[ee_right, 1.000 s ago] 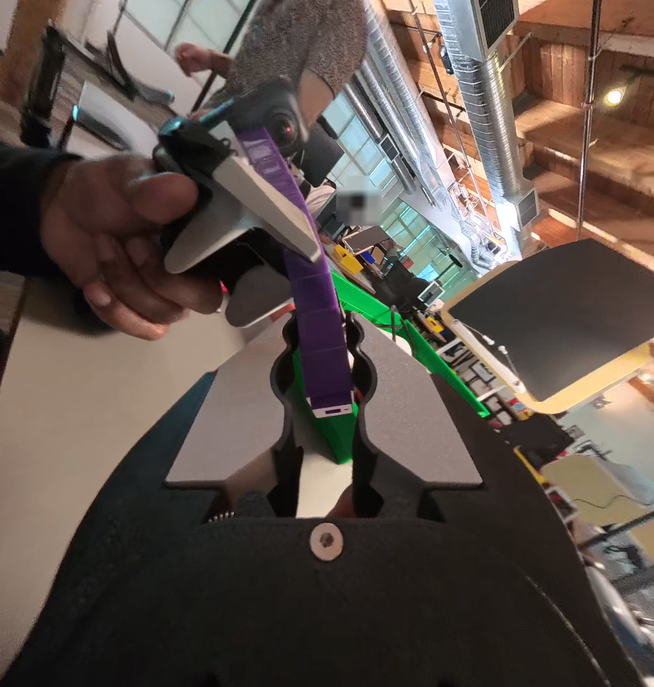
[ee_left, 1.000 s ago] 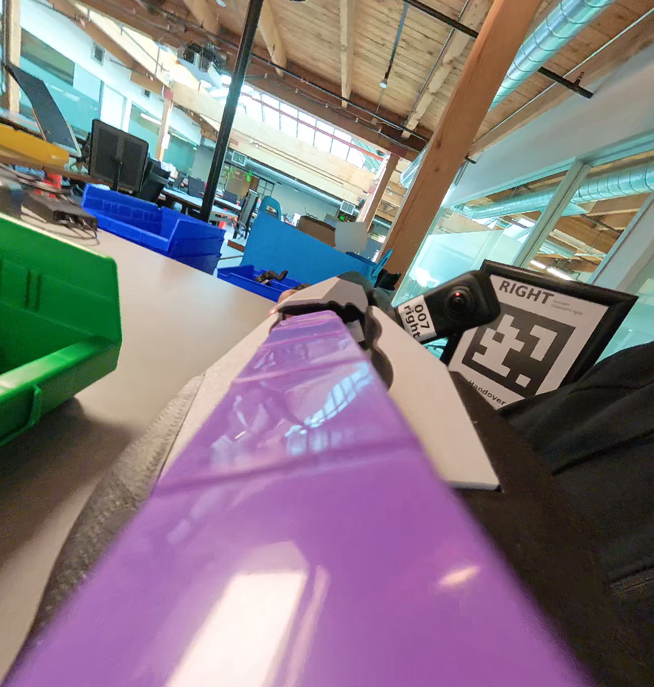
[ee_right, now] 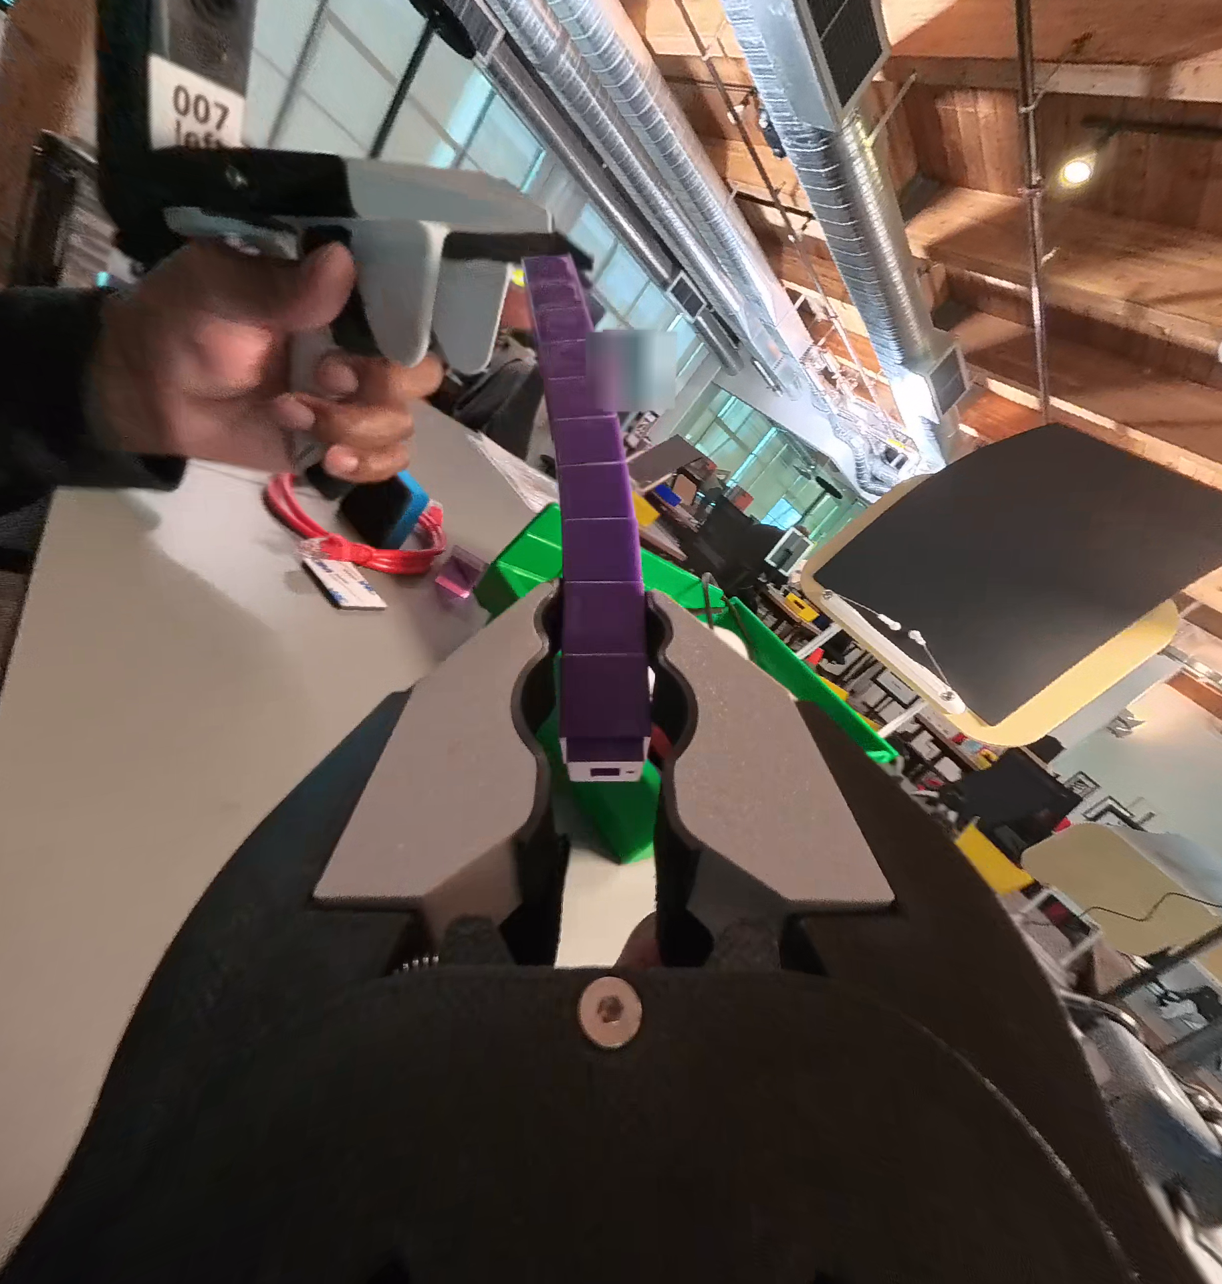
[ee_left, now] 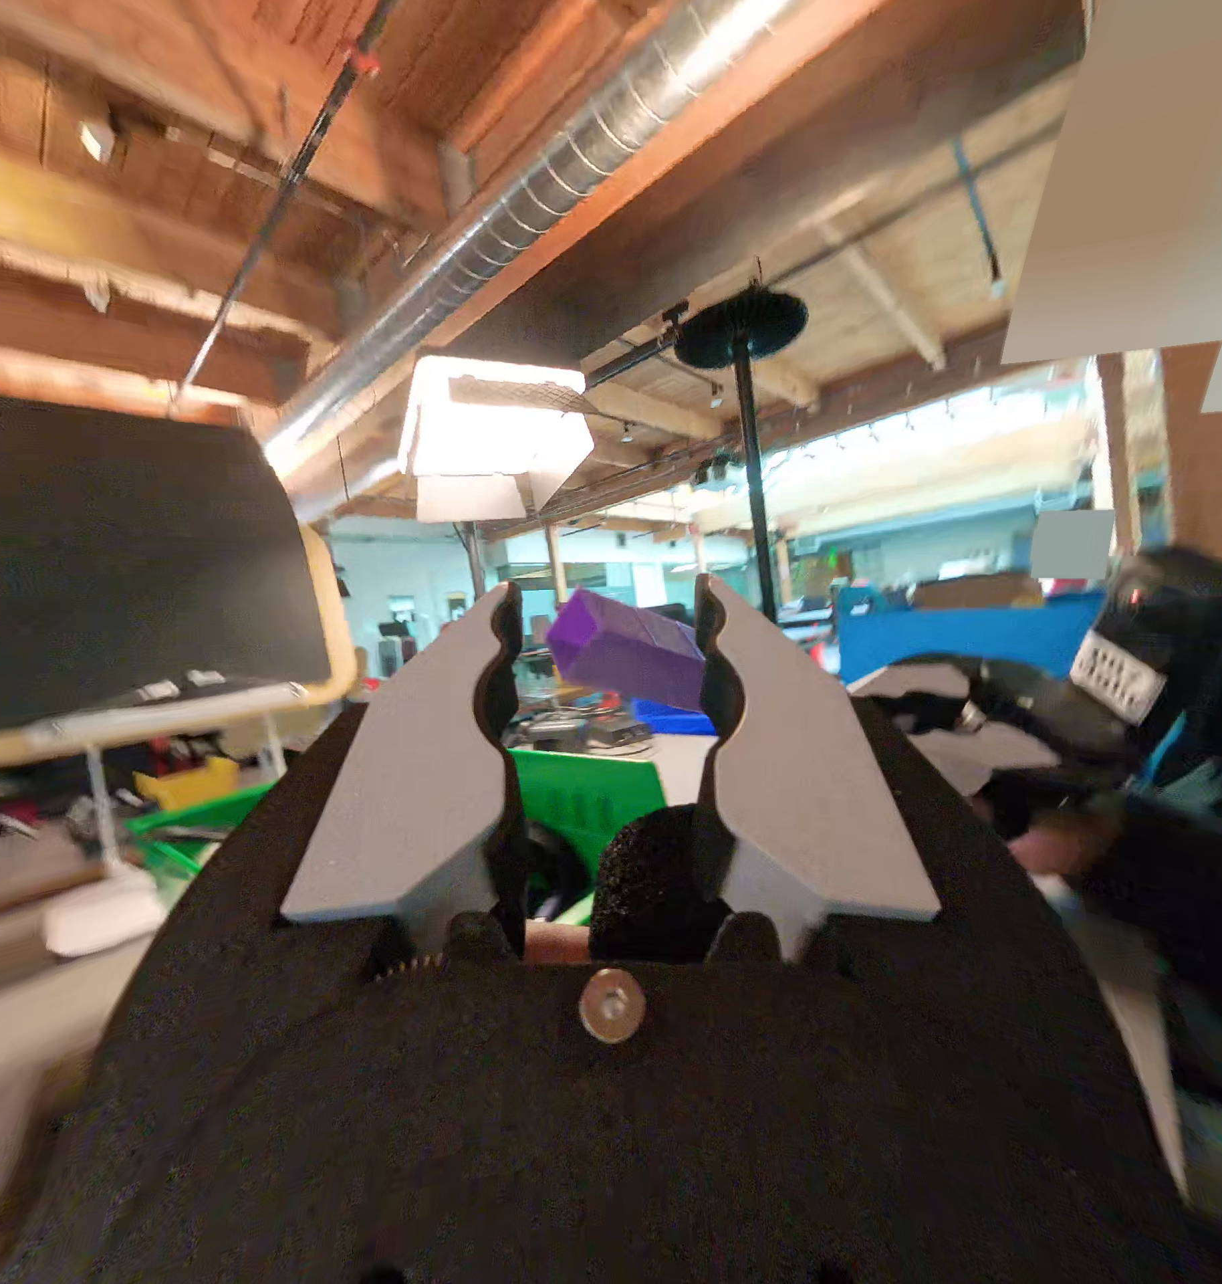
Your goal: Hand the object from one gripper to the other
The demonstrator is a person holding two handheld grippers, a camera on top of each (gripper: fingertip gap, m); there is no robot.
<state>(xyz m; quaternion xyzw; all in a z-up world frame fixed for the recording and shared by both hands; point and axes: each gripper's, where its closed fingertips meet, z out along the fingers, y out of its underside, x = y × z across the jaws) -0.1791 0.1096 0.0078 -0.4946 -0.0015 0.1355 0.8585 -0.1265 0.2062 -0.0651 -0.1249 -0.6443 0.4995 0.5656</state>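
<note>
A pale grey surface [ee_right: 177, 695] is seen in the right wrist view. A green bin [ee_right: 768, 646] is set on it; beside the bin a small pink block [ee_right: 460, 571], a coiled red cable [ee_right: 379, 549] and a white card [ee_right: 348, 590] are laid.

The left hand-held gripper [ee_left: 603, 611] gapes wide; a purple bar [ee_left: 625, 649] slants beyond its fingertips; green bin [ee_left: 580, 792] below.

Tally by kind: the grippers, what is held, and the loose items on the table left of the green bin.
Grippers: 2 (left, right)
Purple bar: 1
Red cable: 1
Card: 1
Pink block: 1
Total: 6
</note>
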